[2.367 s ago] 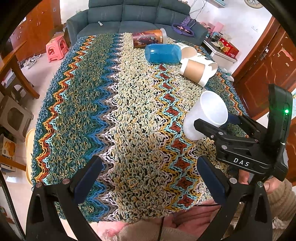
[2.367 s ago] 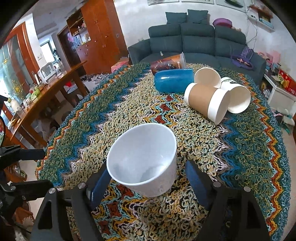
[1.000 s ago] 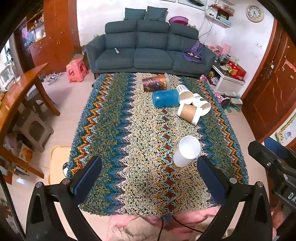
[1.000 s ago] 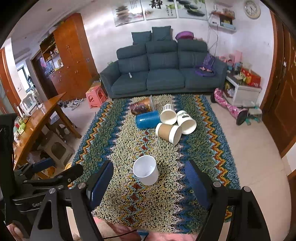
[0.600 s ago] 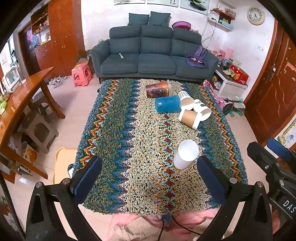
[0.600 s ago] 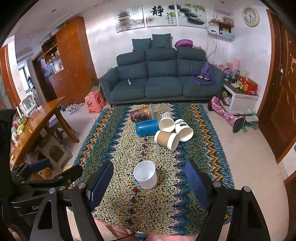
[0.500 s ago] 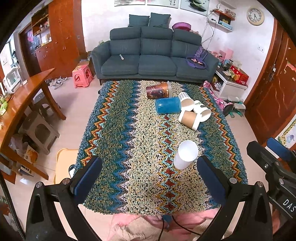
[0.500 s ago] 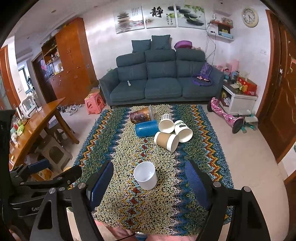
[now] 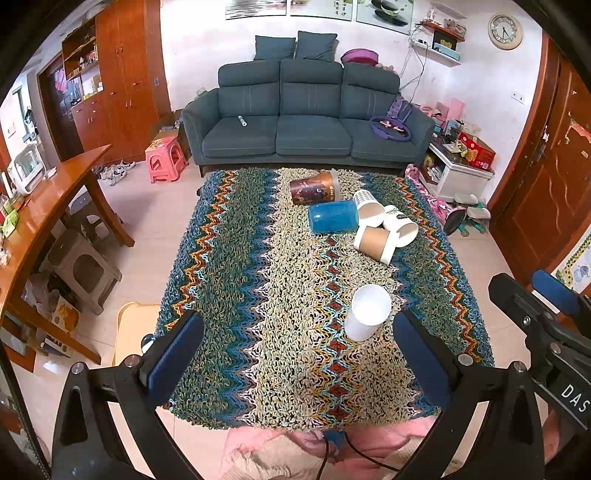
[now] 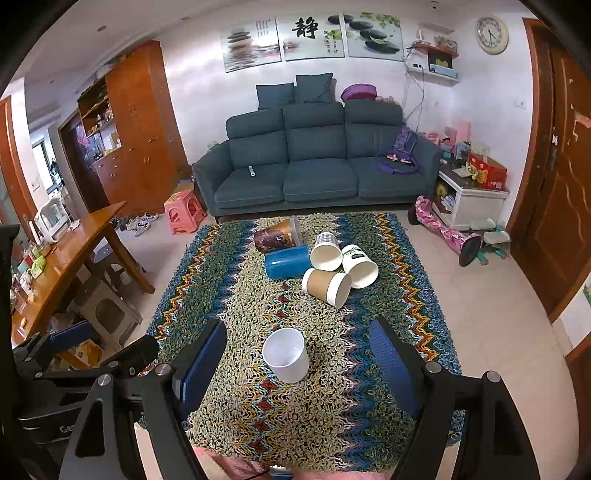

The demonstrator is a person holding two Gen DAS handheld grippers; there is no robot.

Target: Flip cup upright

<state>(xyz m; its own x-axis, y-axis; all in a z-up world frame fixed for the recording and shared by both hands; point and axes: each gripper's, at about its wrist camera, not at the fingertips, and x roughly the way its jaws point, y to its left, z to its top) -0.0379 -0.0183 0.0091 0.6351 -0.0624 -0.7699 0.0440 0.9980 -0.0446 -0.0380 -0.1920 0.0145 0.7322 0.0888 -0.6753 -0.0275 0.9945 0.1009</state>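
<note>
white cup (image 10: 285, 354) is set upright, mouth up, on the worktop (image 10: 332, 417), near edge | left gripper (image 9: 295, 362) and right gripper (image 10: 295, 365) are held wide, empty, above | five cups (image 10: 314, 262) are lain behind | "DAS" is read on the right gripper body

Zigzag rug (image 9: 236, 280) is spread over a tiled floor (image 10: 495, 317). Behind it a teal sofa (image 9: 306, 122) is set against the wall, two cushions (image 10: 295, 94) on top. A pink stool (image 9: 164, 158) is seen left of the sofa, a wooden table (image 9: 48, 192) further left with a grey stool (image 9: 83, 267) under it. A clock (image 10: 491, 35) and three pictures (image 10: 310, 35) are hung on the wall. A white cabinet (image 10: 469, 201) stands right of the sofa.
</note>
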